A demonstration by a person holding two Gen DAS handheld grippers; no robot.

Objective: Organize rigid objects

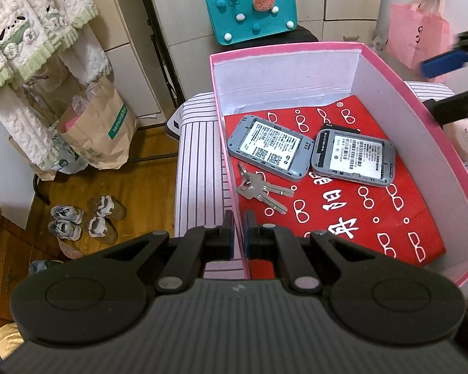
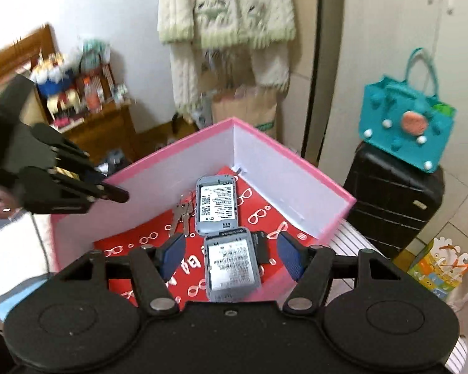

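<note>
Inside the pink box [image 1: 390, 71], on its red printed paper [image 1: 343, 218], lie two grey pocket devices with their backs off: one toward the far left [image 1: 270, 148], the other just to its right [image 1: 354, 157], with a bunch of keys [image 1: 260, 190] near the left wall. The left gripper [image 1: 239, 229] is clenched on that wall's rim, steadying the box. The right gripper [image 2: 231, 254] hangs released above the nearer device [image 2: 232, 265], with nothing between its pads. These shells look light, stiff and fairly slick; a hold across the short sides seems safest, away from the exposed label. The keys would be fiddly, lying flat.
</note>
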